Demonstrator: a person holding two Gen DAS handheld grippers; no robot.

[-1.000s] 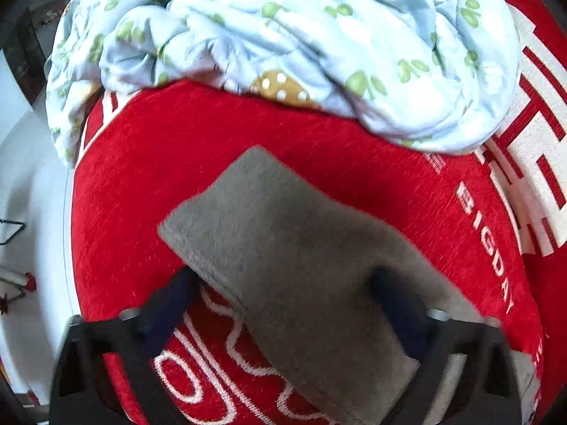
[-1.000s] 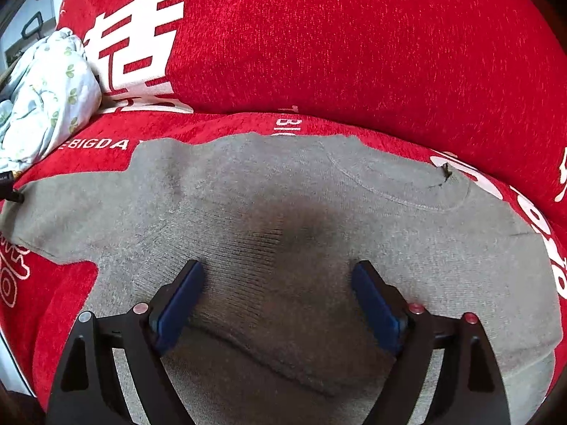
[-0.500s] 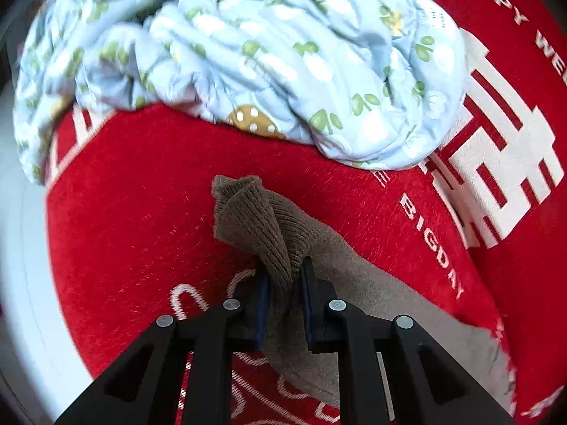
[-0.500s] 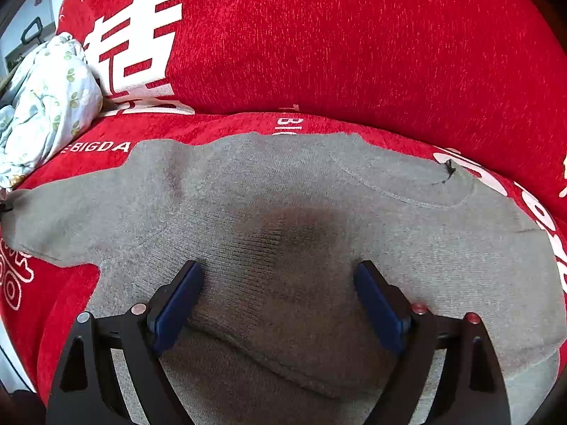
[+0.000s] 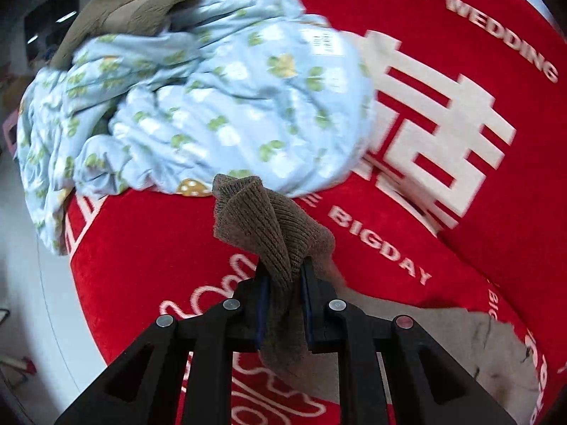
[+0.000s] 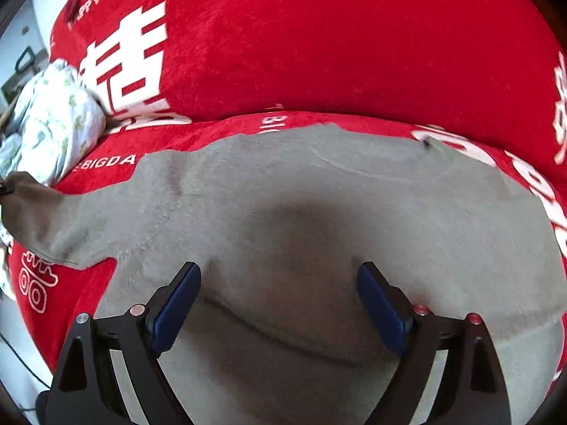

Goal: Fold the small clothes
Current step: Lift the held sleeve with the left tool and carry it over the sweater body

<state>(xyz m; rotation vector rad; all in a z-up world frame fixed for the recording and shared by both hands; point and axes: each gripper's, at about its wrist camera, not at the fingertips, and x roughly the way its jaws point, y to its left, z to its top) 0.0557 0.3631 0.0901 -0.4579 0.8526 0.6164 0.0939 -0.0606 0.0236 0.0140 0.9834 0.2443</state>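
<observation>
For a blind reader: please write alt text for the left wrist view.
The left hand-held gripper is shut on the ribbed cuff of a grey-brown sweater sleeve, above a red sofa cover. Behind lies a crumpled pale blue printed garment.

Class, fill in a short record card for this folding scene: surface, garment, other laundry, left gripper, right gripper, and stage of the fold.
surface: red sofa cover with white lettering
garment: grey-brown sweater, spread flat on the seat
other laundry: pale blue patterned cloth, bunched beside the sweater, a brown garment on it
left gripper: jaws shut on the sweater's sleeve cuff, having just closed, cuff raised off the seat
right gripper: jaws wide open over the sweater body, holding nothing
stage: sleeve gripped, not yet folded in
</observation>
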